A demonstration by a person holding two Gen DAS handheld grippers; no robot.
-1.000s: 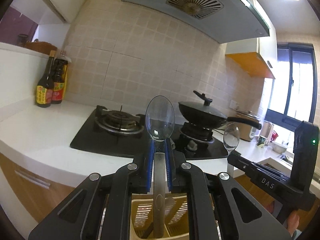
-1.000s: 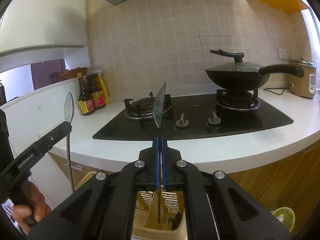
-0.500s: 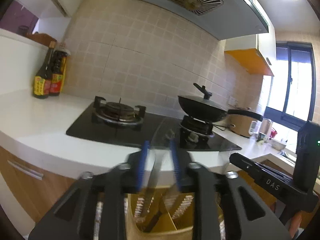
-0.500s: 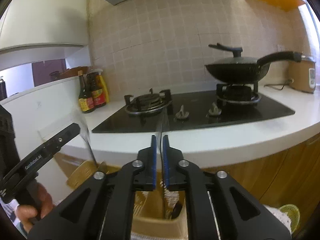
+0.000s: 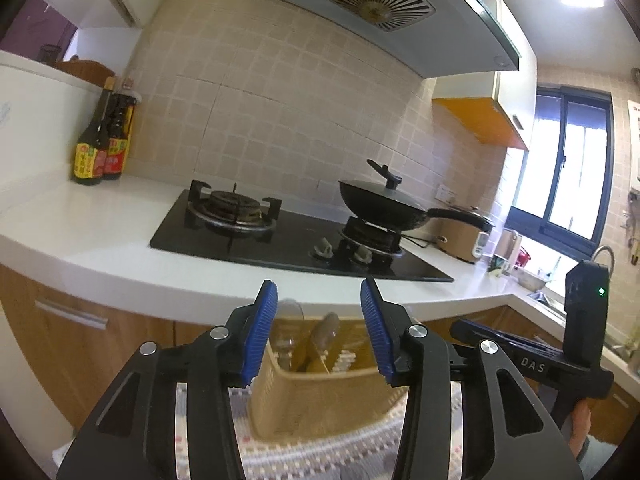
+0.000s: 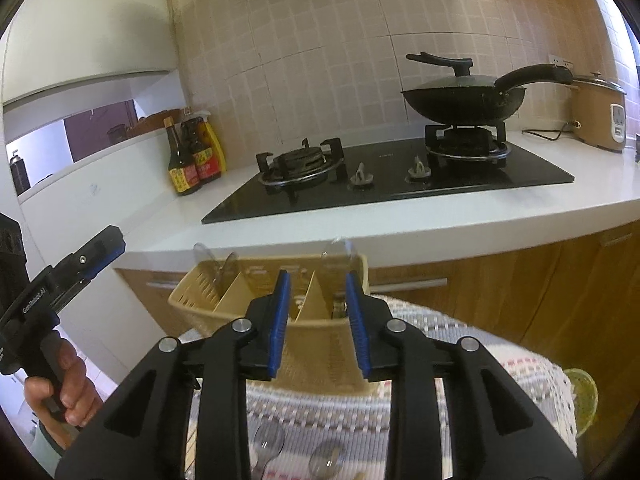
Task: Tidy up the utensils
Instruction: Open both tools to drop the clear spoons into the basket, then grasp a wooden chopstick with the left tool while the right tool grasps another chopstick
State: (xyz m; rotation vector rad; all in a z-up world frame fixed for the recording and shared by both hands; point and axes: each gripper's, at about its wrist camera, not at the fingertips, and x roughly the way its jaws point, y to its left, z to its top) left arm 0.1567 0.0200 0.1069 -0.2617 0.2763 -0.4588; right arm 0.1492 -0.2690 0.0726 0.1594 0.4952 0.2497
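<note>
Both spoons have left the jaws since a second ago, when each gripper clamped one upright by its handle, and they now stand bowl-up in the beige utensil basket [image 6: 256, 304]. That basket sits on a patterned cloth [image 6: 480, 360], in front of the white counter [image 5: 100, 232]; it has slanted dividers, and its lower front is hidden behind the gripper bodies in both views.

The left gripper [image 5: 320, 328] has its jaws opening, blue pads well apart with nothing pressed between them. Two clear spoons [image 5: 288, 320] show in the gap, blurred, inside the basket's left end; I cannot tell whether they touch each other.

The right gripper [image 6: 316, 312] is likewise opening, its pads apart and bare. A clear spoon [image 6: 338, 256] stands in the basket's right compartment, seen just above the right pad, smeared by motion. Something dark lies low in that compartment, too hidden to name.

On the cloth near the bottom edge of the right wrist view lie more clear spoon bowls [image 6: 268, 440], cut off by the gripper frame.

A hand [image 6: 64, 384] grips the left tool's handle at the left edge; lettering along that tool is too small to read surely. In the left wrist view the other tool's arm reads "DAS" [image 5: 532, 366], with a green light above. The sauce bottles [image 5: 96, 148] carry red and yellow labels, their writing illegible.
</note>
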